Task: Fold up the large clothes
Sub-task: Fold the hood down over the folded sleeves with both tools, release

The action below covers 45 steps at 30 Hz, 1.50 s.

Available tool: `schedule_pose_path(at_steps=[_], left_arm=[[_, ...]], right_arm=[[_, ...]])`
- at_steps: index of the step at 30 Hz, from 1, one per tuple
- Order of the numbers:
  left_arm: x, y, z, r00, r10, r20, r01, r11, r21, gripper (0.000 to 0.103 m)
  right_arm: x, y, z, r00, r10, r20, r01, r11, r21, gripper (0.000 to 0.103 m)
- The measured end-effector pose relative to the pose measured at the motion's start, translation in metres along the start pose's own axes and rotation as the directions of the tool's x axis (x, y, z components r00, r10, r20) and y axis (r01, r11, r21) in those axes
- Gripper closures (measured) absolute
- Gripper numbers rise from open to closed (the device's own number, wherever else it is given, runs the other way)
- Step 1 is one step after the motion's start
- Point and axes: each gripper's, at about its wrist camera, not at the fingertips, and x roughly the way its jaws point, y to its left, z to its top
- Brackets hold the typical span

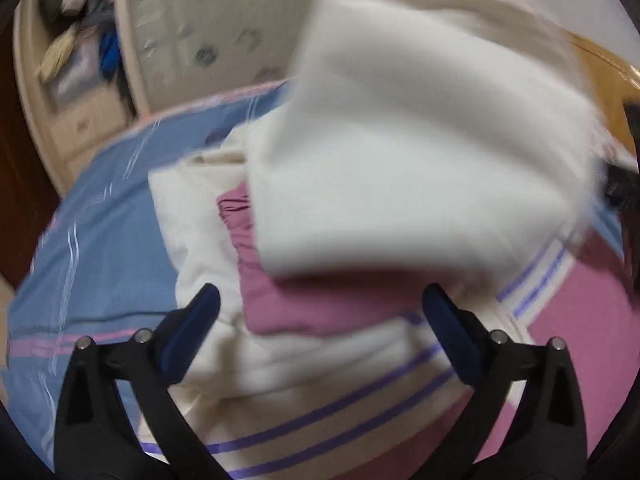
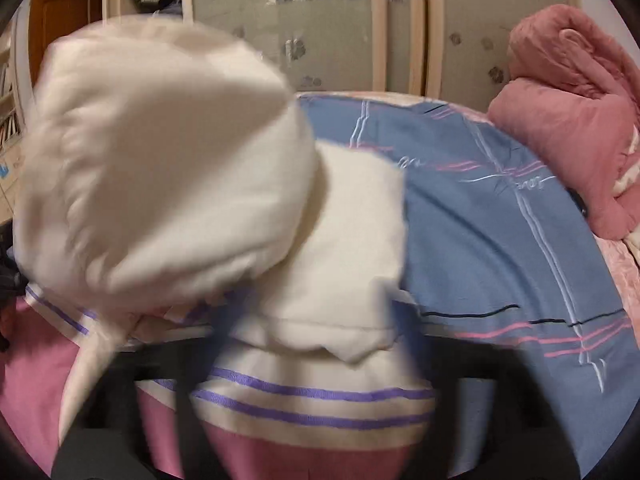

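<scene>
Left wrist view: the left tool [image 1: 320, 300] stands wide apart, empty; the right tool [image 2: 312, 344], blurred, seems apart too. The cream hoodie [image 1: 400, 152] lies bunched on the bed [image 1: 104, 216], folding barely begun.

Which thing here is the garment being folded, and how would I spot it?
Find the blue bedsheet with pink and white lines. On it lies a cream garment with a pink inside and purple stripes along its hem. The pink quilt bunched at the bed's far corner has no stripes and no cream.
</scene>
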Motion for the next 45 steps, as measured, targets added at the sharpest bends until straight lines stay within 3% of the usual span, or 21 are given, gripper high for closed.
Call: schedule_pose_path(at_steps=[2, 5, 7, 9, 13, 15, 17, 21, 22, 25, 29, 31, 32, 34, 39, 45], left_arm=[[-0.013, -0.002, -0.005, 1.000, 0.008, 0.016, -0.009, 0.999, 0.039, 0.002], [-0.056, 0.007, -0.002, 0.985, -0.082, 0.151, 0.082, 0.997, 0.012, 0.002], [-0.077, 0.020, 0.028, 0.966, -0.092, 0.242, 0.108, 0.993, -0.056, 0.002], [-0.083, 0.030, 0.071, 0.961, -0.041, 0.272, 0.090, 0.981, -0.169, 0.002], [-0.039, 0.059, 0.178, 0.979, 0.107, 0.175, -0.037, 0.931, -0.363, 0.002], [-0.016, 0.065, 0.213, 0.983, 0.134, 0.124, -0.072, 0.907, -0.414, 0.002], [0.005, 0.072, 0.237, 0.985, 0.155, 0.071, -0.105, 0.880, -0.462, 0.002], [0.037, 0.061, 0.250, 0.990, 0.140, 0.014, -0.119, 0.890, -0.440, 0.002], [0.044, 0.053, 0.245, 0.992, 0.126, -0.006, -0.117, 0.897, -0.426, 0.002], [0.084, 0.027, 0.205, 0.989, 0.130, -0.076, -0.148, 0.925, -0.351, 0.002], [0.117, 0.000, 0.145, 0.974, 0.184, -0.130, -0.215, 0.931, -0.295, 0.002], [0.133, -0.011, 0.121, 0.958, 0.239, -0.156, -0.271, 0.932, -0.240, 0.002], [0.143, -0.022, 0.105, 0.938, 0.311, -0.150, -0.335, 0.927, -0.172, 0.002], [0.151, -0.030, 0.089, 0.920, 0.368, -0.133, -0.384, 0.916, -0.120, 0.002], [0.157, -0.011, 0.065, 0.951, 0.284, -0.122, -0.307, 0.918, -0.252, 0.002], [0.155, -0.005, 0.056, 0.967, 0.250, -0.044, -0.251, 0.921, -0.298, 0.002]], right_arm=[[-0.016, -0.009, 0.006, 1.000, 0.025, 0.001, -0.025, 0.999, 0.037, 0.001], [-0.043, -0.018, 0.030, 0.996, 0.043, 0.079, -0.054, 0.988, 0.146, 0.001], [-0.047, -0.012, 0.065, 0.988, 0.033, 0.149, -0.060, 0.982, 0.177, 0.001], [-0.033, -0.001, 0.113, 0.984, 0.032, 0.176, -0.068, 0.977, 0.201, 0.001], [0.031, 0.022, 0.205, 0.987, -0.002, 0.158, -0.038, 0.968, 0.248, 0.001], [0.084, 0.029, 0.246, 0.998, 0.019, 0.053, -0.034, 0.955, 0.295, 0.001], [0.123, 0.029, 0.262, 0.998, 0.058, -0.006, -0.053, 0.937, 0.344, 0.001], [0.190, 0.050, 0.240, 0.982, 0.084, -0.171, -0.036, 0.963, 0.267, 0.001], [0.194, 0.055, 0.232, 0.980, 0.084, -0.180, -0.037, 0.967, 0.253, 0.001], [0.197, 0.080, 0.168, 0.969, 0.108, -0.224, -0.065, 0.979, 0.193, 0.001], [0.202, 0.118, 0.087, 0.977, -0.035, -0.211, 0.025, 0.999, -0.047, 0.001], [0.203, 0.119, 0.063, 0.985, -0.062, -0.159, 0.049, 0.996, -0.080, 0.001], [0.201, 0.120, 0.055, 0.990, -0.072, -0.125, 0.061, 0.994, -0.088, 0.001], [0.202, 0.119, 0.050, 0.989, -0.085, -0.124, 0.073, 0.992, -0.101, 0.001], [0.208, 0.122, 0.047, 0.987, -0.110, -0.121, 0.095, 0.987, -0.128, 0.001], [0.202, 0.116, 0.045, 0.993, -0.080, -0.083, 0.071, 0.992, -0.101, 0.001]])
